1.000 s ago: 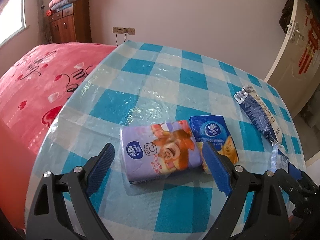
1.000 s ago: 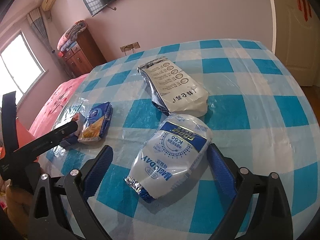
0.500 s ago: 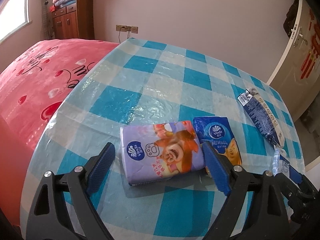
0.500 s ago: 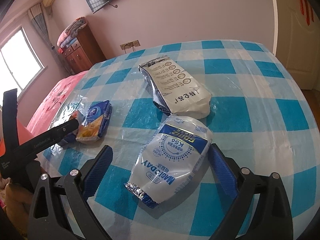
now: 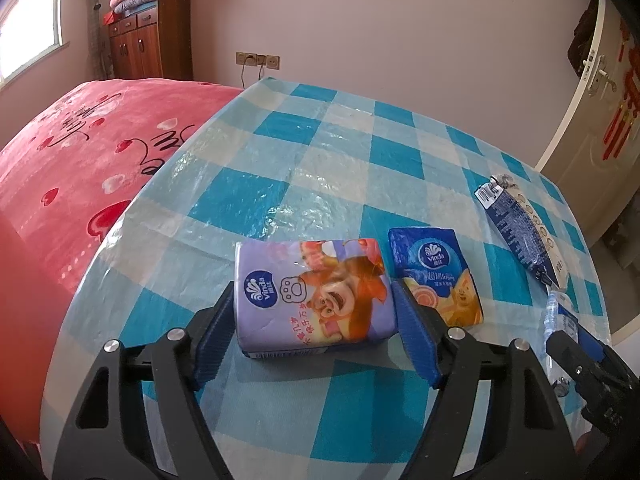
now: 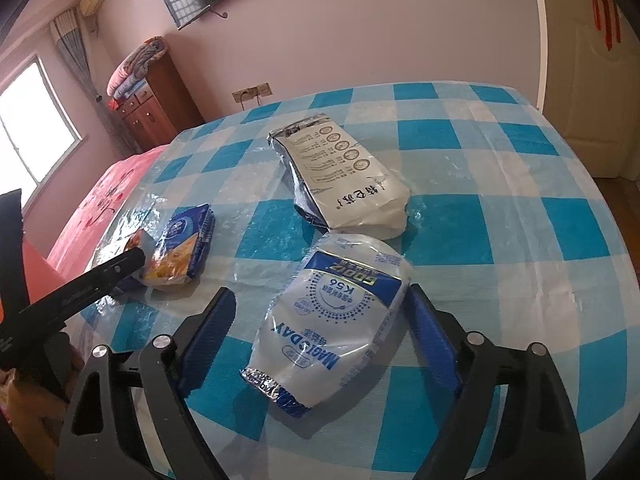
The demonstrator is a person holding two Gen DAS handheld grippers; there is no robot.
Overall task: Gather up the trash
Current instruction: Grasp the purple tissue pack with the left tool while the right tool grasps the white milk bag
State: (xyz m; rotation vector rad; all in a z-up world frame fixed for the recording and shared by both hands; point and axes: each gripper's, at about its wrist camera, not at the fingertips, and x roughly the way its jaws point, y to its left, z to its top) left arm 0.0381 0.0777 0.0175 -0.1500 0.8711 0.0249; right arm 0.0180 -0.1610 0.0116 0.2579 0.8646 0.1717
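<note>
Left wrist view: the purple tissue pack (image 5: pixel 312 300) has both side faces covered by the blue pads, so contact cannot be confirmed. At the lower right of the frame, a clear wrapper (image 5: pixel 558 312) is largely hidden behind the other claw. Right wrist view: the blue tissue pack (image 6: pixel 182 248) is partly covered at left by a black finger; small print illegible.

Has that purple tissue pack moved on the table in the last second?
No. The purple tissue pack still lies beside the blue tissue pack; only the left gripper's fingers are closing around it.

Glossy crinkled plastic tablecloth (image 5: pixel 248 208), shiny film tissue pack (image 5: pixel 312 296), wooden cabinet (image 5: pixel 152 40)
</note>
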